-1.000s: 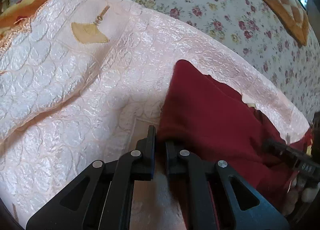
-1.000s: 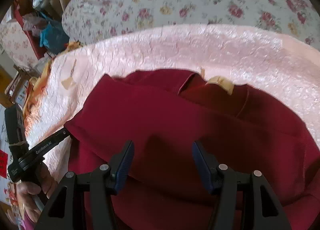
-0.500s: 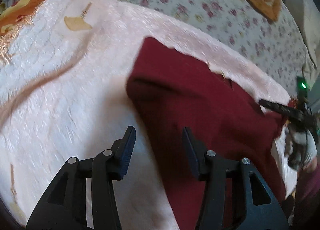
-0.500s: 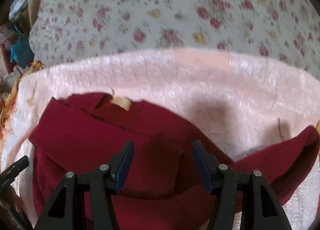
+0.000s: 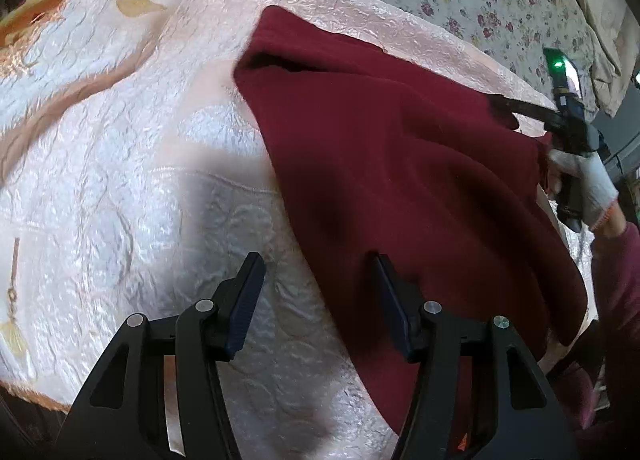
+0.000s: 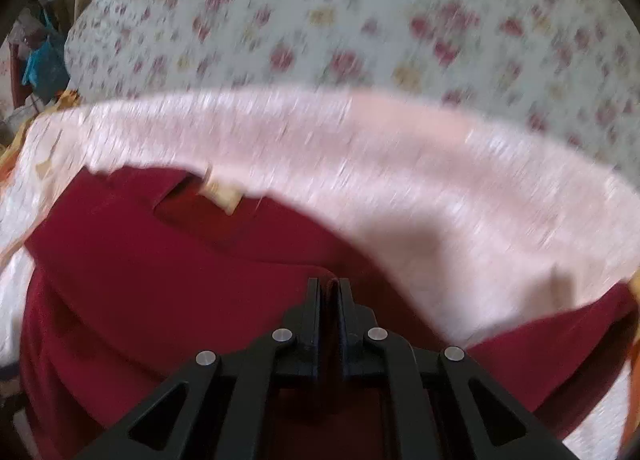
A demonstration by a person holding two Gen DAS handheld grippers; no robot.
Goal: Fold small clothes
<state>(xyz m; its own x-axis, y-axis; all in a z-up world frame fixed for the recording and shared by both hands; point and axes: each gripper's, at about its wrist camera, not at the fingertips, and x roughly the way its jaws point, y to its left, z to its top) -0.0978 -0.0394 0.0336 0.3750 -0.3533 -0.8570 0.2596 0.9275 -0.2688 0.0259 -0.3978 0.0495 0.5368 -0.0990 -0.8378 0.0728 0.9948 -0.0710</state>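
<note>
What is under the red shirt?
The red shirt lies on a shiny pink quilt, which shows all around it. Whatever else is beneath the shirt is covered.

The left gripper (image 5: pixel 318 300) points steeply down, its jaws parted and having just been opening, with nothing pinched between them. The right gripper (image 6: pixel 329 292) also tilts downward, its jaws having just closed onto a fold of the red garment (image 6: pixel 168 284). A white-gloved hand (image 5: pixel 588 179) grasps the right gripper's handle.
</note>
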